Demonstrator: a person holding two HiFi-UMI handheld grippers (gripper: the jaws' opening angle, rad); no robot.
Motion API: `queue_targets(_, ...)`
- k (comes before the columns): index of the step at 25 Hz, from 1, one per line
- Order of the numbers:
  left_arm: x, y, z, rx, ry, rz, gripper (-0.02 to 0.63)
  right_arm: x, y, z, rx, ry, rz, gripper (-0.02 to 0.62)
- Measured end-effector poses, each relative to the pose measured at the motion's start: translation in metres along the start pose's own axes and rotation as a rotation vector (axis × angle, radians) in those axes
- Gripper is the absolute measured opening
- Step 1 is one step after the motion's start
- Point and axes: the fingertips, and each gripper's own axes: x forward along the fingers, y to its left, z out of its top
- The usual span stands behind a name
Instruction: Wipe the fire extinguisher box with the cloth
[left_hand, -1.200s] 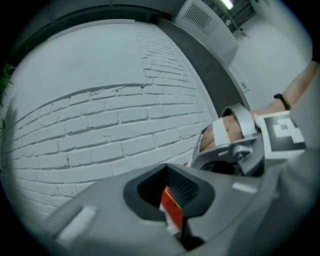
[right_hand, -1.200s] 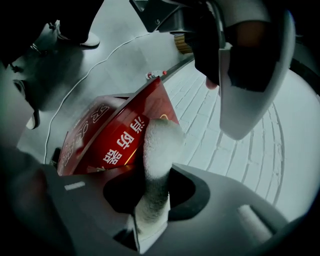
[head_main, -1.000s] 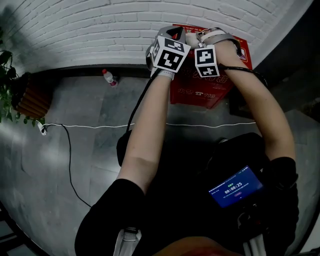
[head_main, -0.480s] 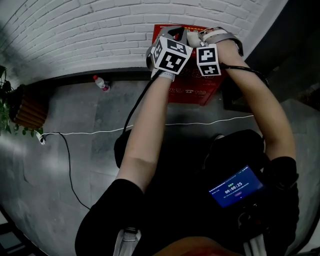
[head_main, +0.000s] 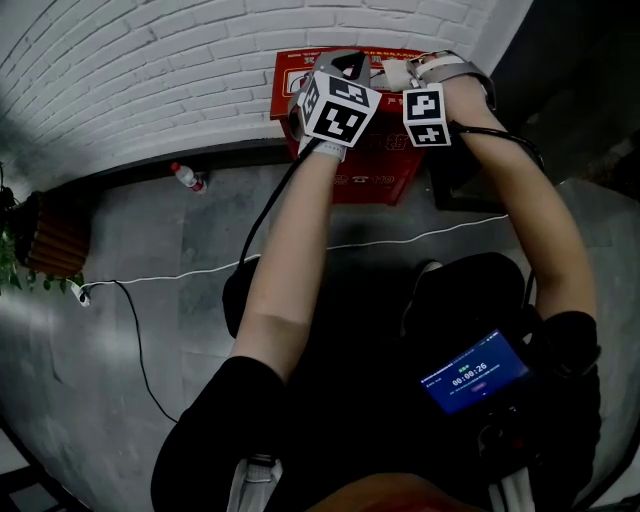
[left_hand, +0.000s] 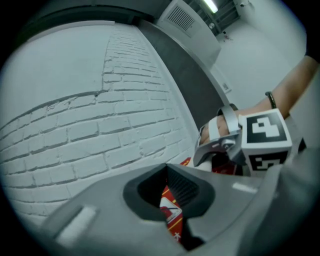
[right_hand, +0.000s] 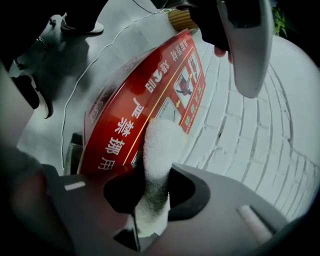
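We have drawn square to the fire extinguisher box (head_main: 385, 178), now beneath both tongs. Right tongs (right_hand: 152, 200) pinch the cloth (right_hand: 159, 145) near the box; left tongs (left_hand: 169, 200) pressed together, empty. Wiping looks imminent.

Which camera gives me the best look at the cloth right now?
The right gripper view: the white cloth stands clamped in the right gripper, reaching toward the red fire extinguisher box. The head view hides it behind the marker cubes; the left gripper view shows none of it.
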Motion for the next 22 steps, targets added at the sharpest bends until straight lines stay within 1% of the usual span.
queue_targets(4, 0.005, -0.008, 0.003, -0.019, -0.007, -0.015, 0.0, 0.0, 0.014, -0.024, 0.009, 0.034, 0.021, 0.098)
queue_targets(9, 0.007, -0.013, 0.004, -0.01, -0.009, -0.022, 0.0, 0.002, 0.03, -0.049, 0.027, 0.075, 0.053, 0.098)
queue_targets(15, -0.004, -0.002, 0.002, -0.005, -0.006, -0.002, 0.0, 0.003, 0.041, -0.073, 0.047, 0.122, 0.099, 0.098)
queue_targets(17, -0.012, 0.004, 0.003, -0.006, -0.011, 0.009, 0.0, 0.0, 0.041, -0.077, 0.048, 0.147, 0.095, 0.1)
queue_targets(19, -0.021, 0.011, 0.005, -0.007, -0.016, 0.018, 0.0, -0.005, 0.032, -0.08, 0.051, 0.178, 0.073, 0.1)
queue_targets(22, -0.034, 0.024, 0.007, -0.009, -0.025, 0.041, 0.0, -0.02, 0.002, -0.074, 0.074, 0.177, 0.0, 0.1)
